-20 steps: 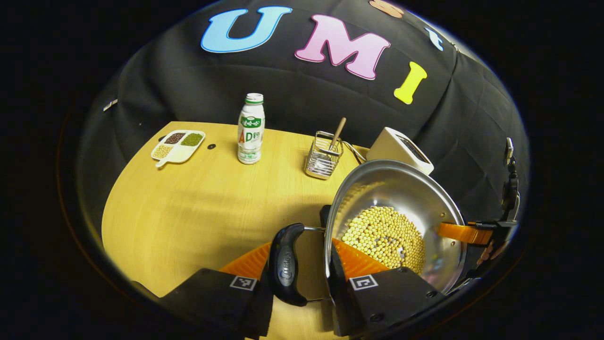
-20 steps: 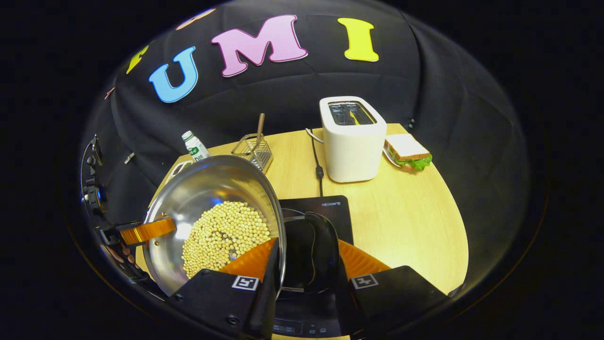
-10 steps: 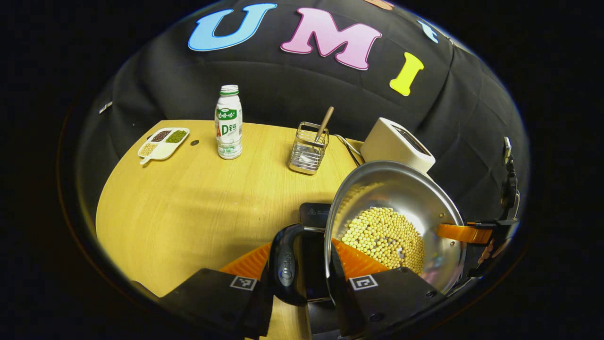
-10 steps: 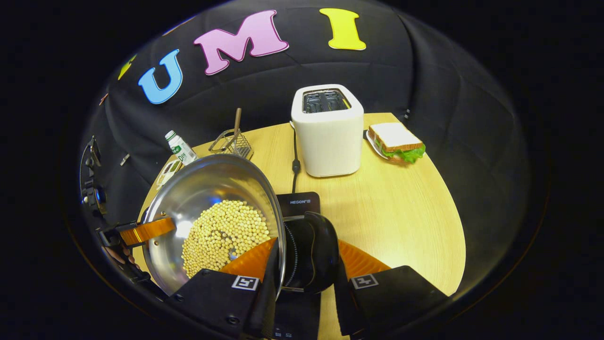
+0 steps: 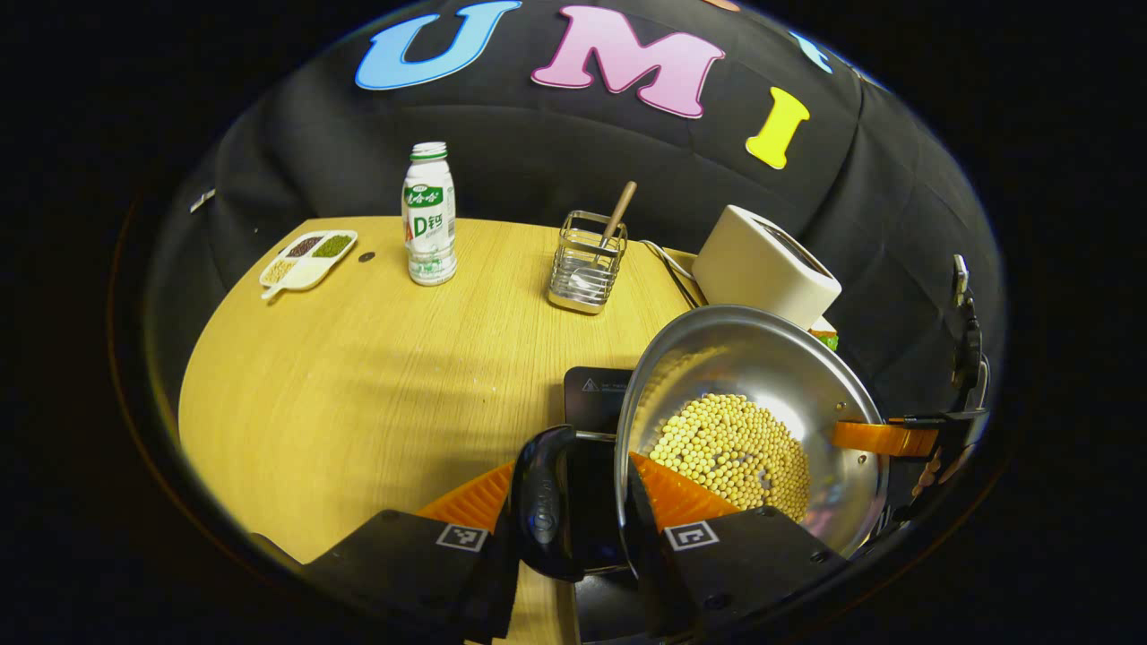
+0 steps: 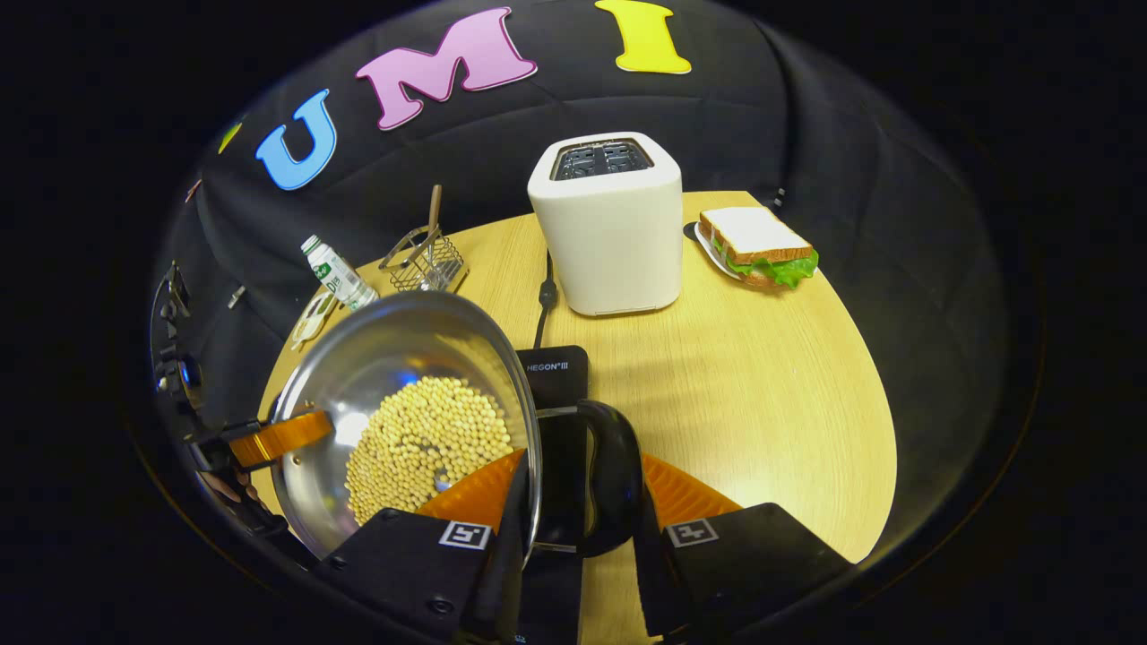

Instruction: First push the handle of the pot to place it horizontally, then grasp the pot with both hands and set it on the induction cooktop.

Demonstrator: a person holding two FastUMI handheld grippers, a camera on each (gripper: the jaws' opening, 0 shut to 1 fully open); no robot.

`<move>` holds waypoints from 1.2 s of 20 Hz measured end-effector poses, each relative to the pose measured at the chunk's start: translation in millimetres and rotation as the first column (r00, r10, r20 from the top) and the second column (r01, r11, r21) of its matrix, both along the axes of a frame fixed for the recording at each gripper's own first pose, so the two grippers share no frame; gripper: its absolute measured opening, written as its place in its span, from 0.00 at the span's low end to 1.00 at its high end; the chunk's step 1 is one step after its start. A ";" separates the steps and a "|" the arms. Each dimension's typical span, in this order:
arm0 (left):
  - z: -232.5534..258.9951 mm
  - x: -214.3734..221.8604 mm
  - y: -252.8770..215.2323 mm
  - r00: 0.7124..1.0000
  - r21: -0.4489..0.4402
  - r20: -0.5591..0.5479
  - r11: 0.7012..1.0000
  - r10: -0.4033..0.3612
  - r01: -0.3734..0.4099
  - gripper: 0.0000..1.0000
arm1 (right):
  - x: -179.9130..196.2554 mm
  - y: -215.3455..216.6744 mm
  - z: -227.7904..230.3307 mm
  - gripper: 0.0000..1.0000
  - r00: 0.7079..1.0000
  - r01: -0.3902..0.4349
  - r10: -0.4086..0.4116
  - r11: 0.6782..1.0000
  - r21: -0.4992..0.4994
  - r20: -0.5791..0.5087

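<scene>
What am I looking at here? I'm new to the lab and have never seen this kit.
A person holds two hand-held tongs, each carrying a fisheye camera. The left gripper view looks along the left tongs, the right gripper view along the right tongs. Each pair clamps one side handle of a steel pot filled with beans, held over a black induction cooktop. On the wooden table stand a toaster, a sandwich, a bottle, a wire caddy and a divided dish.

One pot [image 5: 762,394], one toaster [image 6: 607,228], one bottle [image 5: 428,215]
</scene>
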State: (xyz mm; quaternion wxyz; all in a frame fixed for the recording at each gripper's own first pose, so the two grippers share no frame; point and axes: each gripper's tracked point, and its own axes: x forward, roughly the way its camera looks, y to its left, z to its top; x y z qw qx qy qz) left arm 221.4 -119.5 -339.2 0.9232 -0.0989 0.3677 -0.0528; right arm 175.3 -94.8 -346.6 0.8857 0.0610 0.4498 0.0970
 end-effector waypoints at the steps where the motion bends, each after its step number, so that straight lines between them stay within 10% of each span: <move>1: 0.7 0.6 0.0 1.000 -0.010 0.007 1.000 0.008 -0.008 0.58 | 0.5 -0.4 0.8 0.55 1.000 -0.007 0.007 1.000 0.004 0.002; 12: -10.4 -13.3 0.8 0.995 0.133 -0.099 0.990 -0.024 0.037 0.74 | -2.0 1.8 0.1 0.60 1.000 -0.005 0.005 0.999 0.044 -0.006; 18: 4.4 -30.6 -5.3 0.997 0.068 -0.077 0.997 -0.021 0.027 0.96 | -16.0 -10.0 15.6 0.76 0.999 0.031 -0.032 0.999 0.005 0.029; 24: 50.0 -46.5 -3.3 0.996 0.130 0.063 0.990 -0.061 0.053 0.96 | -44.5 -29.5 53.3 0.99 0.988 0.122 -0.117 0.992 -0.042 0.096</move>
